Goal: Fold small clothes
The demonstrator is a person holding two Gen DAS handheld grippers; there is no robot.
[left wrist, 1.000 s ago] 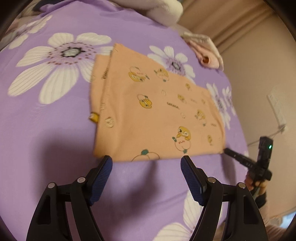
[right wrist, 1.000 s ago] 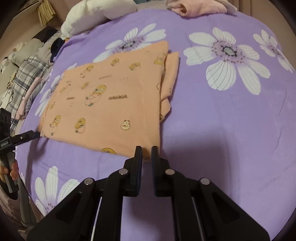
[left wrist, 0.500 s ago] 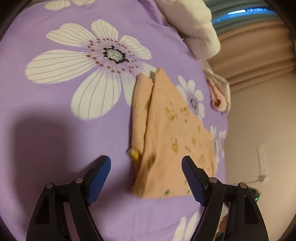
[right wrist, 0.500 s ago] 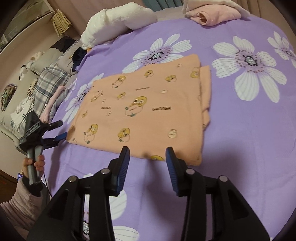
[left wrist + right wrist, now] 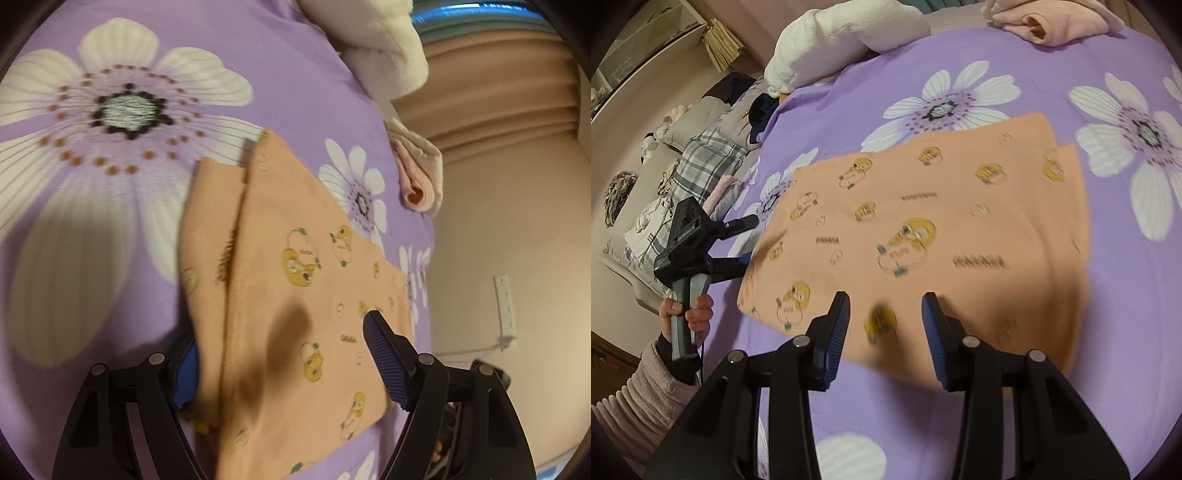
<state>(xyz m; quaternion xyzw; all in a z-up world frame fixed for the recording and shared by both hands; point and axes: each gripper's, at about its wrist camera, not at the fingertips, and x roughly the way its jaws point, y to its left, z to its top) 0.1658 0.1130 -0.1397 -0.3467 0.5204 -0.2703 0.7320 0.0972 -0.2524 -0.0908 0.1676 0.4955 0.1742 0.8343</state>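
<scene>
- Peach garment (image 5: 934,221) lies flat on the purple bedspread (image 5: 1052,66), seemingly part-folded; more folds probably remain.
- Left gripper (image 5: 280,354) spread wide, straddling its near edge.
- Right gripper (image 5: 885,325) parted over the hem, pinching nothing.

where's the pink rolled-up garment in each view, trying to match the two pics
Left wrist view: the pink rolled garment lies at the right, above the middle, at the purple bedspread's far edge, before the curtain.
Right wrist view: it lies at the top right, again at the bedspread's far edge.
Shared landmark: the orange duck-print garment, flat mid-frame in both, nearer than the pink one.
</scene>
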